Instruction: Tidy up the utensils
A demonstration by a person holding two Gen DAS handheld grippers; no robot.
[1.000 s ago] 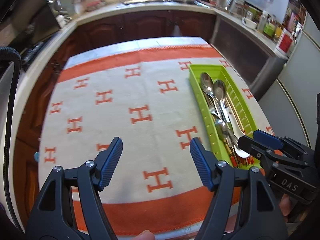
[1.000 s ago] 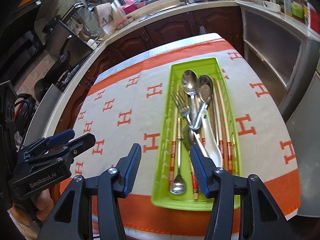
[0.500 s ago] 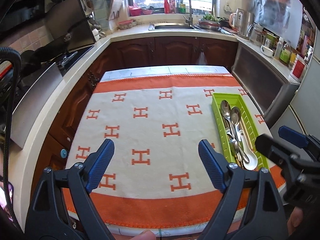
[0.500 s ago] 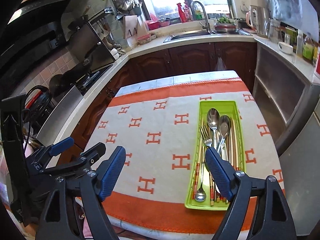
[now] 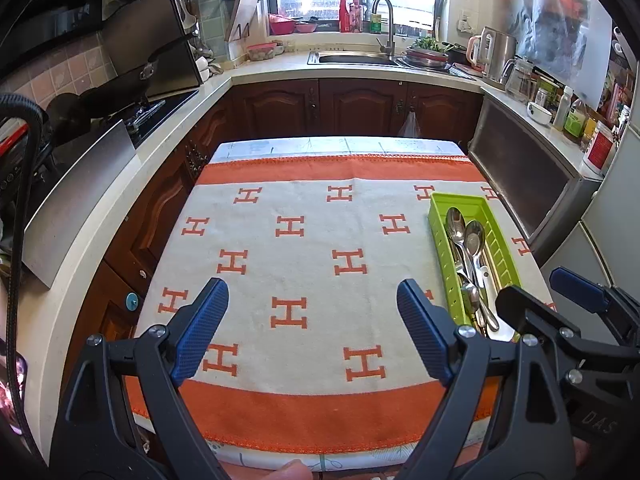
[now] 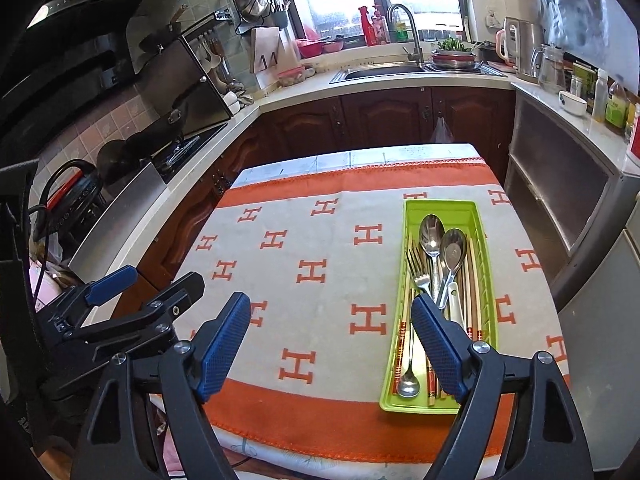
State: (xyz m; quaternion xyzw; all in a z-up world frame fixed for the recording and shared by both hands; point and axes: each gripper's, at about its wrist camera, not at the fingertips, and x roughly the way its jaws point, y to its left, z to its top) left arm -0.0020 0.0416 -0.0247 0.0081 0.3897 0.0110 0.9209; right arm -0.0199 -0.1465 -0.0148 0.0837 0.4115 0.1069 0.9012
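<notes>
1. Both tools hang back from the near edge of the bench [image 5: 280, 168], with nothing between them. The left gripper [image 5: 312, 332] has its fingers spread wide and empty. The right gripper [image 6: 332, 344] is the same, parted and holding nothing.

2. The green tray [image 6: 440, 206] sits on the patterned cloth [image 6: 320, 240] toward the bench's right side. Every utensil I can see lies inside it.

3. In the tray, two spoons [image 6: 440, 240] lie bowls away from me. A fork [image 6: 418, 276] lies just left of them, and a small spoon [image 6: 408, 376] rests at the near end. A white ladle-like piece [image 6: 454, 304] and red-banded chopsticks [image 6: 402, 336] run lengthwise.

4. The pieces overlap in a loose heap. Pulling one could drag its neighbours out, I reckon.

5. The tray looks light. A sideways nudge might slide it toward the bench's right edge, rucking the cloth.
</notes>
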